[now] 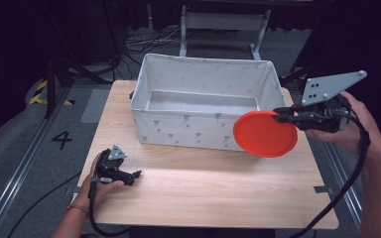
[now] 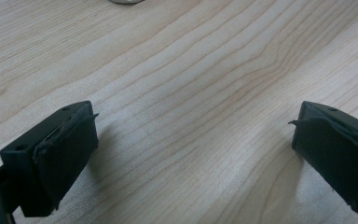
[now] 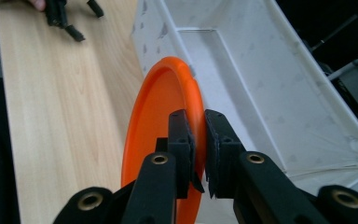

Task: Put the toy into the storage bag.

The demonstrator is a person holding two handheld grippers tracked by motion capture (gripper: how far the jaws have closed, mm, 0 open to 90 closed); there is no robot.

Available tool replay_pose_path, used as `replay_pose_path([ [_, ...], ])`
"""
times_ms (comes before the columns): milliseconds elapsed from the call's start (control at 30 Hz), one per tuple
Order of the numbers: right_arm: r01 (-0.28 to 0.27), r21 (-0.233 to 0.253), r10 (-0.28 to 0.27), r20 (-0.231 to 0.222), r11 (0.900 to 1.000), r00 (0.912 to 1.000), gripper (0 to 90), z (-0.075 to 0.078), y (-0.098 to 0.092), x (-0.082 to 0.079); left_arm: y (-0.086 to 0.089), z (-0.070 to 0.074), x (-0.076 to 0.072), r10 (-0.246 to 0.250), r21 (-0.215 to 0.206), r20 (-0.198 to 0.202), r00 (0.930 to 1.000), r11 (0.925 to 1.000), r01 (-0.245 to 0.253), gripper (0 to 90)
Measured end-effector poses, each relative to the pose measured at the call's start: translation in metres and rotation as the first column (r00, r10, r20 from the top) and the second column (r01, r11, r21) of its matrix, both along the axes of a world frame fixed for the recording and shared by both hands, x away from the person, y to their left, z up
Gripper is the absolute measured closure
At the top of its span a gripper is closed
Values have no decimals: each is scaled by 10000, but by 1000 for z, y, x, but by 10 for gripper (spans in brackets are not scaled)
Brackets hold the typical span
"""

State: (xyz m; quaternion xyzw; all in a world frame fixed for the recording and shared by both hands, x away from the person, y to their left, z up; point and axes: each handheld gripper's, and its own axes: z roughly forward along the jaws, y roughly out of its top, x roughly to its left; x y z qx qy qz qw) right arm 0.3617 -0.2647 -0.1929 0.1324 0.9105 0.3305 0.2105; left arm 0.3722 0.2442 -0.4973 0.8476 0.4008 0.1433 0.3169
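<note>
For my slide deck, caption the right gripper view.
Right gripper clamps an orange plate by its rim beside a white fabric bin.

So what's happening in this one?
A person holds a gripper in each hand at a wooden table. The right gripper is shut on the rim of an orange plate, holding it in the air by the near right corner of a white fabric bin. The left gripper rests open on the table, holding nothing.

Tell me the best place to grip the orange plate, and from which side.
Grip the orange plate by its thin raised rim, coming from its right edge, as the right gripper does now. The disc is too wide to span; the rim fits between closed jaws.
</note>
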Motion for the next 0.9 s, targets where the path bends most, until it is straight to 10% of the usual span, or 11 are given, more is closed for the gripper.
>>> replay_pose_path([
  [467,571,196,-579,407,9982,9975,820,40,5,31,0,0,0,26,-11,-13,10000,10000,-26,6],
  [900,1286,239,-1303,993,9914,9865,820,36,1,81,0,0,0,26,-10,-14,10000,10000,-26,6],
])
